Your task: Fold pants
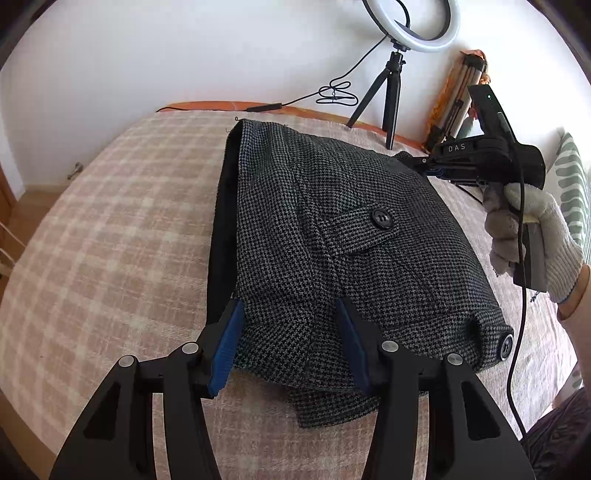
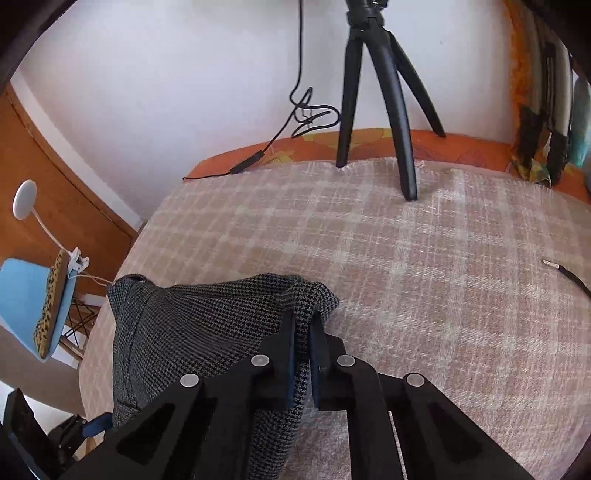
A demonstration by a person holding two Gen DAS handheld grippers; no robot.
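Grey houndstooth pants point(image 1: 332, 221) lie folded on the checked bed cover point(image 1: 110, 240), with a buttoned pocket flap on top. My left gripper point(image 1: 290, 332) stands open at the near edge. Its blue pads point(image 1: 229, 332) straddle a flat stretch of the fabric that rests on the bed. At the far right corner of the pants, my right gripper point(image 1: 410, 160) is held by a gloved hand point(image 1: 535, 229). In the right wrist view the right gripper point(image 2: 303, 332) is shut on a raised fold of the pants point(image 2: 184, 332), which drapes away to the left.
A ring light point(image 1: 410, 26) on a black tripod point(image 2: 388, 110) stands at the far edge of the bed, its cable trailing along the wall. A black cable point(image 1: 517, 332) hangs beside the gloved hand. A striped pillow point(image 1: 572, 184) lies at right, and a blue chair point(image 2: 22, 295) stands left of the bed.
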